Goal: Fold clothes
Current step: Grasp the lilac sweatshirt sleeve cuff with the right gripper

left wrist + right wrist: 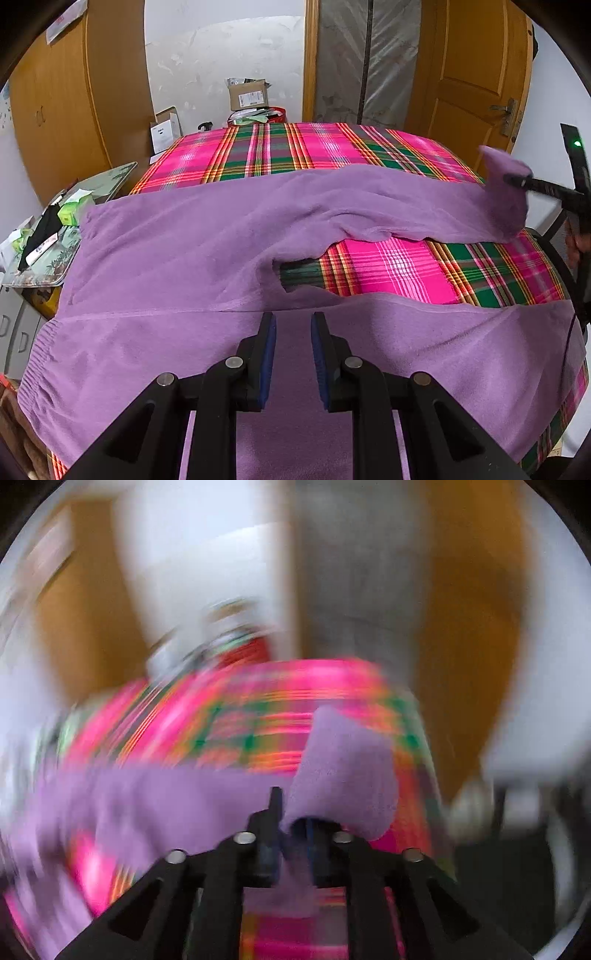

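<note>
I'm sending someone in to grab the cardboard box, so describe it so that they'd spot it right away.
Look past the far edge of the bed with the pink and green plaid sheet, against the white wall. The cardboard box sits there on a red round tin. It is brown with open flaps and a white label, unlike the white box further left.

There are one purple pair of trousers (207, 236), one checked cloth (391, 269), two grippers, two wooden doors, two cardboard boxes and one tray (55, 273).
</note>
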`<state>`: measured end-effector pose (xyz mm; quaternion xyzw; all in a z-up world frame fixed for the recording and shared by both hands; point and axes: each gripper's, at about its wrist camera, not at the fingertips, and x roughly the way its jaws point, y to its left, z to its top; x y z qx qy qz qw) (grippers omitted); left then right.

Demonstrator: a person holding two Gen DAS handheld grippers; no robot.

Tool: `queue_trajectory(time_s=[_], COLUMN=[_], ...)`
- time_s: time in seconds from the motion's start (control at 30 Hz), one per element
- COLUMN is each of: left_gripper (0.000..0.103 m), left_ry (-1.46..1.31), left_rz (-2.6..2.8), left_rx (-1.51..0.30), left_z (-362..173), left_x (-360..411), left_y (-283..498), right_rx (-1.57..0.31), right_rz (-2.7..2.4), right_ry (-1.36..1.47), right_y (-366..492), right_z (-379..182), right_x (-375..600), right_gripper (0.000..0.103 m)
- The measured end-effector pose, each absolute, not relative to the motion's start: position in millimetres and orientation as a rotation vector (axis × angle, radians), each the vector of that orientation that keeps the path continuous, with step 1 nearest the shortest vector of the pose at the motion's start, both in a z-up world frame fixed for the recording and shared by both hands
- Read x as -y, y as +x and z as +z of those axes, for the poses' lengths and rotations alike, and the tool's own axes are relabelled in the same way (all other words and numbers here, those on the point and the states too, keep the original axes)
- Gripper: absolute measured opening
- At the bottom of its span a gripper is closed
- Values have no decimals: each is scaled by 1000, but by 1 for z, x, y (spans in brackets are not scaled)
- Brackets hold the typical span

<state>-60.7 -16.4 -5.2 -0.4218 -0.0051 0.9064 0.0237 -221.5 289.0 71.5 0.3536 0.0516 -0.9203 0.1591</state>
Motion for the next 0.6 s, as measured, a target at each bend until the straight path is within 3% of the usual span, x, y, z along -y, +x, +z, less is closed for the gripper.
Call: queue_trajectory(time_s=[0.03, 0.13, 0.4, 0.6], left_gripper=[21, 21, 21, 21], left_ry=[-1306, -1289, -1299, -1305], left_rz=[2804, 2807, 2798, 2784], left_rx=[16, 13, 17, 25], left_z=[-5, -3, -4, -7], left_x=[15, 12, 10, 8], left_y=[-61, -56, -56, -57], right_rx=[-265, -491, -367, -561], right_rz=[-2544, -2341, -2396, -2218], right_ry=[994, 946, 947, 935], right_y=[-210, -181, -181, -178], right_z=[66, 49, 51, 41], right_x=[-266, -216, -241, -215], right_gripper=[28, 29, 33, 34])
